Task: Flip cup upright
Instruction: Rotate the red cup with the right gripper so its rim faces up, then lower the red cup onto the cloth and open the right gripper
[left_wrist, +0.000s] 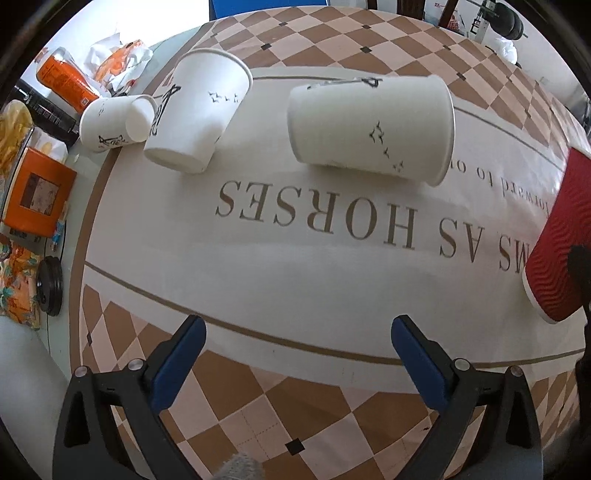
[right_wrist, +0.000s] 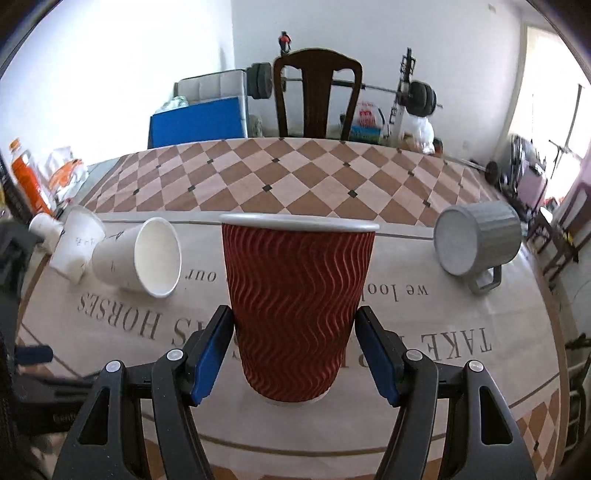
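Note:
A red ribbed paper cup (right_wrist: 297, 306) stands upright on the tablecloth between the blue pads of my right gripper (right_wrist: 295, 347); the pads touch or nearly touch its sides. It also shows at the right edge of the left wrist view (left_wrist: 557, 240). My left gripper (left_wrist: 299, 354) is open and empty above the cloth. A white paper cup (left_wrist: 373, 129) lies on its side ahead of it, also in the right wrist view (right_wrist: 140, 258). Another white cup (left_wrist: 199, 110) stands on the cloth, tilted in the fisheye view.
A grey mug (right_wrist: 476, 240) lies on its side at the right. A small white cup (left_wrist: 114, 123) lies at the left. Orange boxes (left_wrist: 37, 192) and bags crowd the table's left edge. A wooden chair (right_wrist: 317, 92) stands behind the table.

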